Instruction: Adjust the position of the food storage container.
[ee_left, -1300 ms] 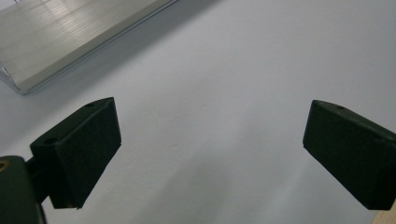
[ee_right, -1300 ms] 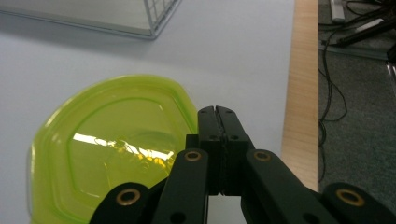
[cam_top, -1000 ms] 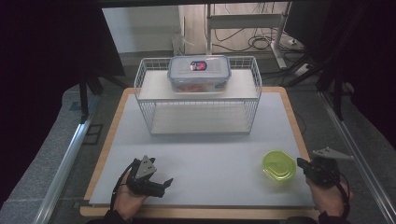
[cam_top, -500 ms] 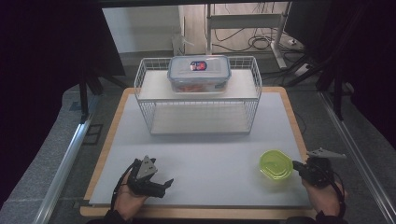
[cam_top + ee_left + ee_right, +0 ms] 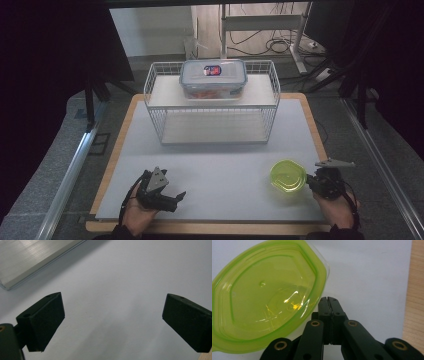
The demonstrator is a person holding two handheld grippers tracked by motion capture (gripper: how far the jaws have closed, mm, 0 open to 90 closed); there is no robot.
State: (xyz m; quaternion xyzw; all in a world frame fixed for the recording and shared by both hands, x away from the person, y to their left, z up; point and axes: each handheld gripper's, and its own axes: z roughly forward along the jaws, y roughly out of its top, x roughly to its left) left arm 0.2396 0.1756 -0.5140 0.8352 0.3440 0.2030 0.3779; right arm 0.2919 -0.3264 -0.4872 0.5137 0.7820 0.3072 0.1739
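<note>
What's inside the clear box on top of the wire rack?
Through the clear box on the wire rack, something orange-red shows. Its lid and label cover the rest, so I cannot tell what it is.

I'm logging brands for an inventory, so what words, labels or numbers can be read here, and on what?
Nothing can be read.
The sticker on the lid of the clear food box atop the wire rack: red and blue, too small and blurred to read.
The green lid: no print visible.
</note>
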